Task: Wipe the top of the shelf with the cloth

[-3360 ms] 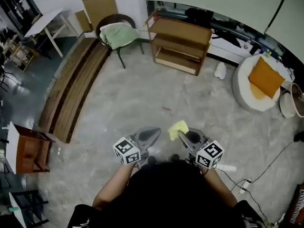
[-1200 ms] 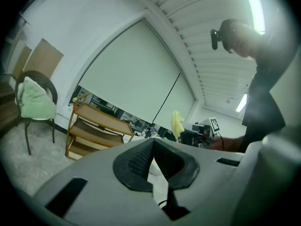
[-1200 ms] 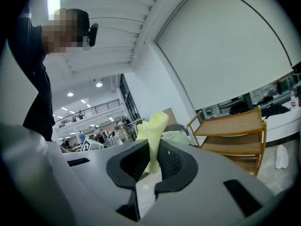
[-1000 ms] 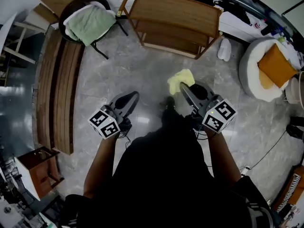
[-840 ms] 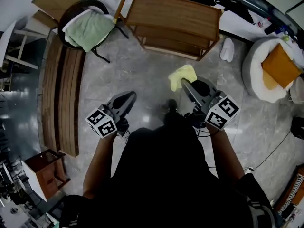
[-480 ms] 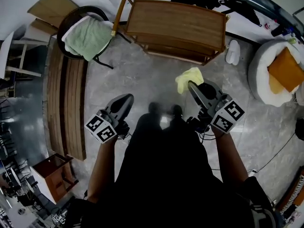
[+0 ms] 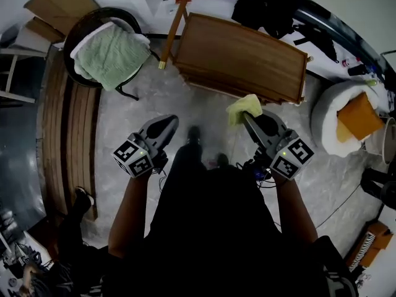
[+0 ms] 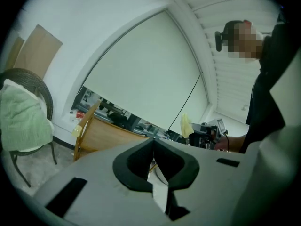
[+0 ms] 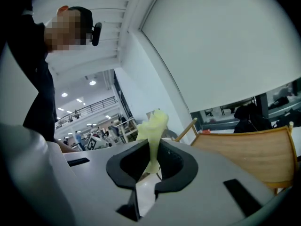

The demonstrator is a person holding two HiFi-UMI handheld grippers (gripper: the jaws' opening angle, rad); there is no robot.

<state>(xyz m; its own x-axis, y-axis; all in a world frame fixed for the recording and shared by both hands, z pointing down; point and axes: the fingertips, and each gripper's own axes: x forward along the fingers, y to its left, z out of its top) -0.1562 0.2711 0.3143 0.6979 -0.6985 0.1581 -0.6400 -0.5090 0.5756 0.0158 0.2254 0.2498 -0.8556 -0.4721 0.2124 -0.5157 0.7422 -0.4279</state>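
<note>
A wooden shelf [image 7: 241, 57] stands ahead of me on the marble floor, its brown top bare. In the right gripper view its top [image 9: 249, 149] shows at the right. My right gripper [image 7: 245, 116] is shut on a pale yellow cloth [image 7: 243, 107], which hangs just short of the shelf's front edge. The cloth [image 9: 153, 128] sticks up from between the closed jaws. My left gripper [image 7: 168, 120] is held over the floor left of the shelf, jaws together and empty. In the left gripper view the shelf [image 8: 106, 133] lies ahead, left of the gripper [image 8: 154, 142].
A dark round chair with a green cushion [image 7: 111, 53] stands left of the shelf. Wooden planks [image 7: 67, 135] lie along the left. A white pouf with an orange cushion [image 7: 354, 116] sits at the right. Cables [image 7: 346, 197] trail on the floor there.
I have walked up to the shelf: it has grown nearer and larger in view. The right gripper kept hold of the cloth throughout; the left stayed shut and empty.
</note>
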